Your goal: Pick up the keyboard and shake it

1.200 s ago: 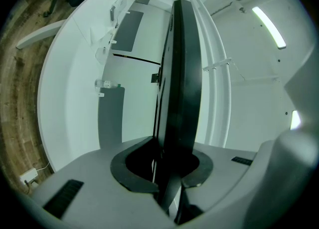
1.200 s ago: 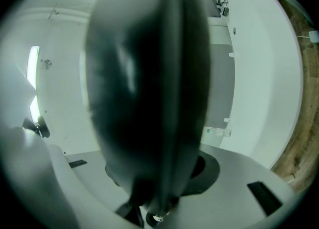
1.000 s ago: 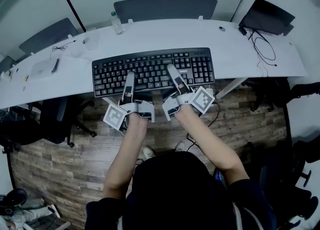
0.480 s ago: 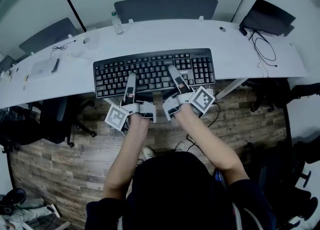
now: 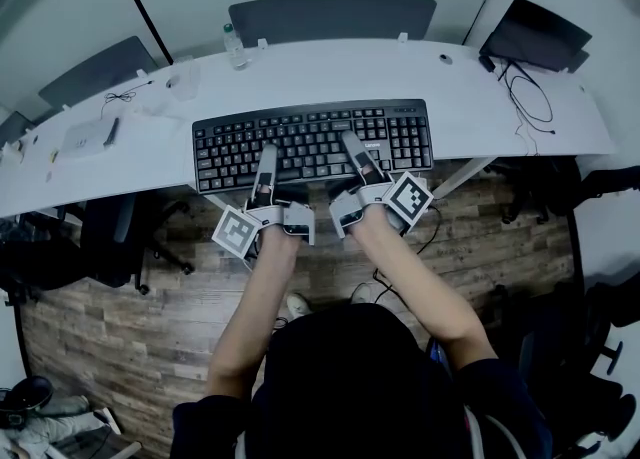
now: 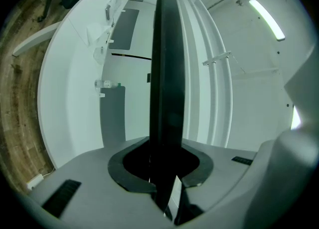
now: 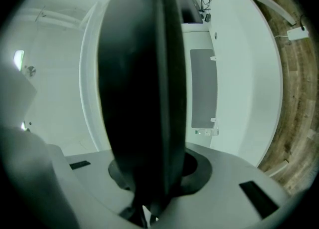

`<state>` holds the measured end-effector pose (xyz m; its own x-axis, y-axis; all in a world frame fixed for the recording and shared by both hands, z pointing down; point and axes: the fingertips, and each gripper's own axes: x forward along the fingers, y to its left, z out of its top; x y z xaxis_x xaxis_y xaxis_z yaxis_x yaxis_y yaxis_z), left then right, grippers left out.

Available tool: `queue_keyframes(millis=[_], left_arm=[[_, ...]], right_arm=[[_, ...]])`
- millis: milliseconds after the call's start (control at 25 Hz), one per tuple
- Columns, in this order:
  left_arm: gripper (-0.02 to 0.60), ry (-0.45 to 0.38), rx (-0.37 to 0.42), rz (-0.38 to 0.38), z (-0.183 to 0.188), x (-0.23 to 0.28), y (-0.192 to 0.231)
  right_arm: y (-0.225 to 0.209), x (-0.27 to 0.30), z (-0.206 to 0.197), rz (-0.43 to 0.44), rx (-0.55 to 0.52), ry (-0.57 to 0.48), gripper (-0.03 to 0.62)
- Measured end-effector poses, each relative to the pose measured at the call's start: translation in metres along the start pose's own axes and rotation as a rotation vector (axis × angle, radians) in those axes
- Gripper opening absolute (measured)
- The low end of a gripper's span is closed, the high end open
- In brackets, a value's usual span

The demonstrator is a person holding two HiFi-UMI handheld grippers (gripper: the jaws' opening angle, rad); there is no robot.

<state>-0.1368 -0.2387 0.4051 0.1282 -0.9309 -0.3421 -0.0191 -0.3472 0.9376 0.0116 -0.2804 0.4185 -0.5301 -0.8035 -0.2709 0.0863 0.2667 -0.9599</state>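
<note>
A black full-size keyboard (image 5: 312, 143) lies across the front of the white desk (image 5: 470, 117), its near edge over the desk's front edge. My left gripper (image 5: 266, 169) is shut on that near edge left of the middle. In the left gripper view the keyboard (image 6: 167, 73) runs edge-on as a dark slab out of the left gripper (image 6: 167, 185). My right gripper (image 5: 358, 159) clamps the near edge right of the middle; its jaws have just been closing on it. In the right gripper view the keyboard (image 7: 142, 98) fills the right gripper (image 7: 149, 193).
A water bottle (image 5: 233, 45) stands at the desk's back. A black laptop (image 5: 532, 32) and cables (image 5: 525, 92) lie at the right, a small white device (image 5: 88, 134) at the left. Chairs (image 5: 330, 15) stand behind the desk, another (image 5: 110, 237) beneath it at left.
The keyboard has shifted a little to the right, and both grippers have moved with it.
</note>
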Motion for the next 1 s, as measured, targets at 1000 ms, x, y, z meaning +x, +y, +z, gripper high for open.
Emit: queue_keyframes(millis=[1000], left_arm=[[0.097,0.054,0.062,-0.102,-0.003,-0.013,-0.015]], right_arm=[[0.012,-0.001,0.0,0.046,-0.002,-0.017,0.094]])
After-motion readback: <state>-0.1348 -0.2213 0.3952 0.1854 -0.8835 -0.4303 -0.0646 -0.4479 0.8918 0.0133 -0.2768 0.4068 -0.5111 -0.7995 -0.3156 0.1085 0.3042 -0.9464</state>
